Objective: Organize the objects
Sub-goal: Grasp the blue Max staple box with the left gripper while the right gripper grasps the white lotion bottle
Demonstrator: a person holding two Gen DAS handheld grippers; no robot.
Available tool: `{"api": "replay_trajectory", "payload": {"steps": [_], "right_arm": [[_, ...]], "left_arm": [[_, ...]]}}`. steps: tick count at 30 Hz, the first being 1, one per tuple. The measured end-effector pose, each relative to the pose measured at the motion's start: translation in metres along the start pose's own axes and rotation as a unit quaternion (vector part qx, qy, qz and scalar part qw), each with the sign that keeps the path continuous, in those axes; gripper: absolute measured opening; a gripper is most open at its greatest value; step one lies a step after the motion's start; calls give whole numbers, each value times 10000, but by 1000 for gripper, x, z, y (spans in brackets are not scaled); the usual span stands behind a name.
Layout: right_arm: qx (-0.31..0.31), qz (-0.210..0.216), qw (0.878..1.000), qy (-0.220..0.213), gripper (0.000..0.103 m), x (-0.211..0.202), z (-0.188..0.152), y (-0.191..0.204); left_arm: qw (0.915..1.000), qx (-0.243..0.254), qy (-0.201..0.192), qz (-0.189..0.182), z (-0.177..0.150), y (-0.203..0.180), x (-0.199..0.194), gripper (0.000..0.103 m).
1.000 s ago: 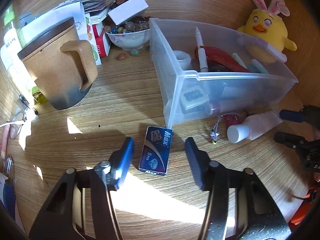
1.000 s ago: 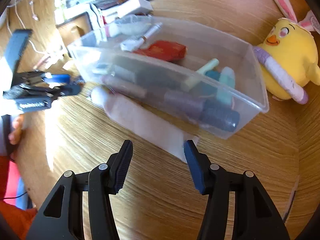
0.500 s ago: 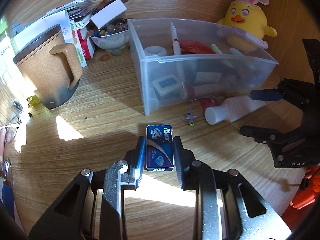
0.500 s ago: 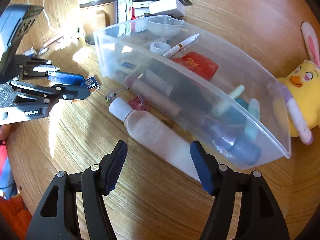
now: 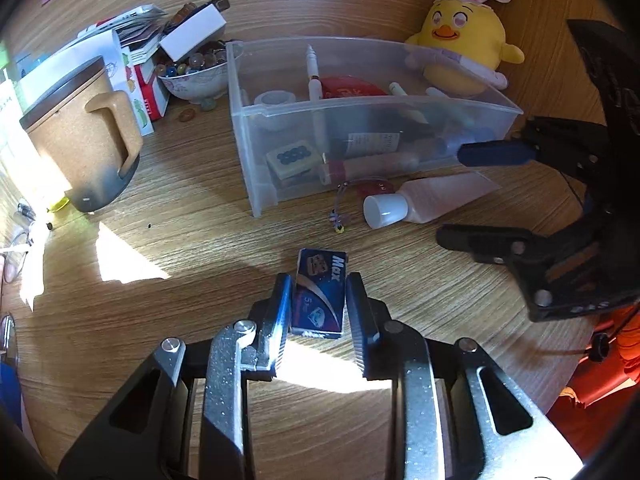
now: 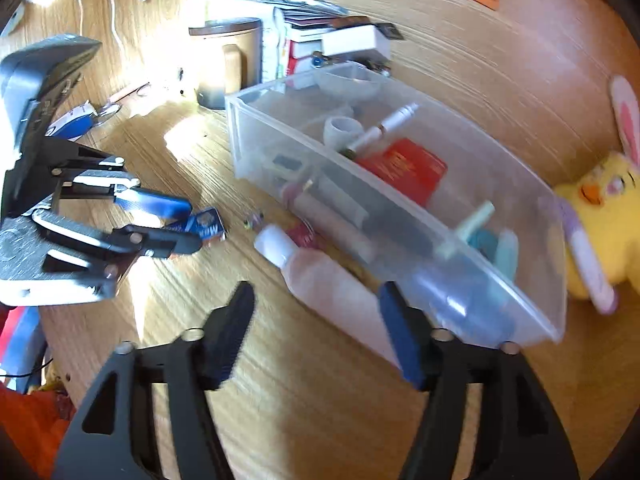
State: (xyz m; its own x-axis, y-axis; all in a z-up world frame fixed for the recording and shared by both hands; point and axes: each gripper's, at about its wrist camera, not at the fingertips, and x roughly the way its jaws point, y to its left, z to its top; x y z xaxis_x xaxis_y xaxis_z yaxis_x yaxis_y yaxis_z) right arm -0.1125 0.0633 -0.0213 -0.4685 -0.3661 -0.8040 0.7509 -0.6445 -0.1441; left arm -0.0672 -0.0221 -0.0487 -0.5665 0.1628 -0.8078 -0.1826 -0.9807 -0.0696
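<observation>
A wooden table point(image 5: 208, 264) carries a clear plastic bin point(image 5: 360, 128) filled with pens, tape and small items. Left of it stands a tan lidded mug point(image 5: 80, 136); behind it sits a yellow chick plush point(image 5: 460, 52). A pale pink squeeze bottle point(image 5: 424, 200) with a white cap lies on the table just in front of the bin. The right gripper point(image 6: 316, 320) is held low and level, its fingers spread wide around the bottle's tail end, gripping nothing. The left gripper point(image 5: 318, 304), pointing toward the bin, is closed on a small blue "Max" box point(image 5: 320, 292), which hangs above the table in front of the bin.
</observation>
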Motion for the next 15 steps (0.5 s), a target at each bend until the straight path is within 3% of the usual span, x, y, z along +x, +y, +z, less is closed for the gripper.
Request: {"api": "replay_trajectory", "payload": {"steps": [4, 11, 15], "right_arm": [[-156, -160, 9995, 236, 65, 19, 5, 2], [315, 184, 9982, 473, 66, 22, -6, -17], [536, 527, 9954, 589, 52, 12, -13, -27]], "left_arm": [[9999, -83, 12, 68, -2, 4, 0, 37], [9999, 80, 66, 32, -2, 1, 4, 37], [9997, 239, 67, 65, -2, -5, 6, 37]]}}
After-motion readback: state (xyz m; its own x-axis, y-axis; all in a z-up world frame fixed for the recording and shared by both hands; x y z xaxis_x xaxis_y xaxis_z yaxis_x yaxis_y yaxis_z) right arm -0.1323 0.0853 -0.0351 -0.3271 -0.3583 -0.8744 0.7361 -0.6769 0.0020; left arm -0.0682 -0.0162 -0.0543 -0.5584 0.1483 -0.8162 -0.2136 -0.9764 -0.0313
